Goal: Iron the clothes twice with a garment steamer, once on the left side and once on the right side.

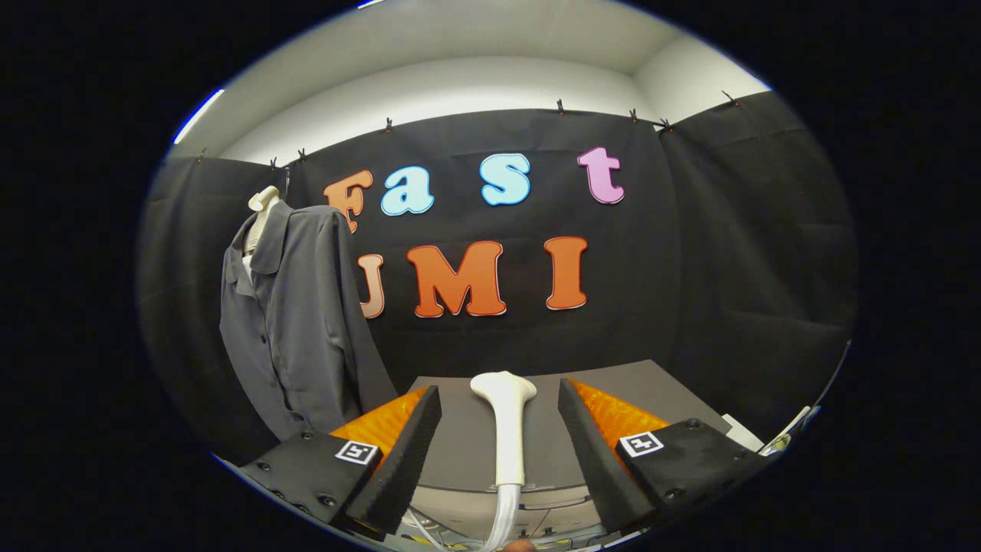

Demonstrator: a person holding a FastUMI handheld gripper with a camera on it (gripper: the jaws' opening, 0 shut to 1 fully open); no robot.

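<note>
A white garment steamer head (506, 429) stands upright between my fingers, its hose (502, 517) running down below them. My gripper (498, 388) is open, with a gap between each finger and the steamer's handle. A grey button-up shirt (295, 322) hangs on a pale dress form (263, 201), well beyond my left finger and off to its left, in front of the black cloth wall.
A grey tabletop (651, 387) lies just ahead of the fingers, reaching to the black cloth wall. Some white items (743, 433) sit at the table's right edge beside my right finger. Cables (429, 533) lie under the left finger.
</note>
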